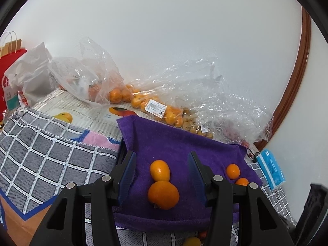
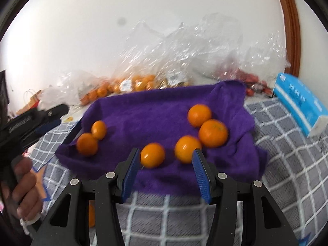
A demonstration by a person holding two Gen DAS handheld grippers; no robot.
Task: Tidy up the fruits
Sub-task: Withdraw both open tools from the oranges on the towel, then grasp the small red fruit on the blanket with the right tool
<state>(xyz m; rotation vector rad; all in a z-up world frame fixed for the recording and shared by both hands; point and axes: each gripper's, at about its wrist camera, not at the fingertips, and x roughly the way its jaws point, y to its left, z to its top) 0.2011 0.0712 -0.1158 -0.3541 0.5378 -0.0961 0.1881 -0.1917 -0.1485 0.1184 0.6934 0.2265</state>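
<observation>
Right wrist view first: six round orange citrus fruits [image 2: 213, 133] loose on a rumpled purple terry towel [image 2: 143, 110], biggest at the right, two touching pairs, one alone near the front. Probably light, firm-skinned yet bruisable, smooth and apt to roll; best taken across the widest part, pads on opposite sides, with modest squeeze. Towel soft and draped over something raised, so likely to sag or drag under a push.

Right gripper [image 2: 166, 170] parted and empty, blue ribbed pads low over the towel's front edge, two fruits just beyond the tips. Left gripper [image 1: 162, 176] likewise parted, empty, straddling a touching pair: an oval orange fruit [image 1: 160, 170] and a rounder one [image 1: 163, 194] with a stem end; pads clear of both. Held by a hand [image 2: 24, 190] at the left edge of the right view.

Underneath: grey checked cloth with white grid lines [image 1: 41, 153], soft, no hard stop for rolling fruit. Behind: crinkled clear plastic bags of more orange fruit [image 1: 155, 106] against a plain white wall [image 1: 164, 30], brown wooden door frame [image 1: 303, 71], blue tissue pack [image 1: 270, 170].
</observation>
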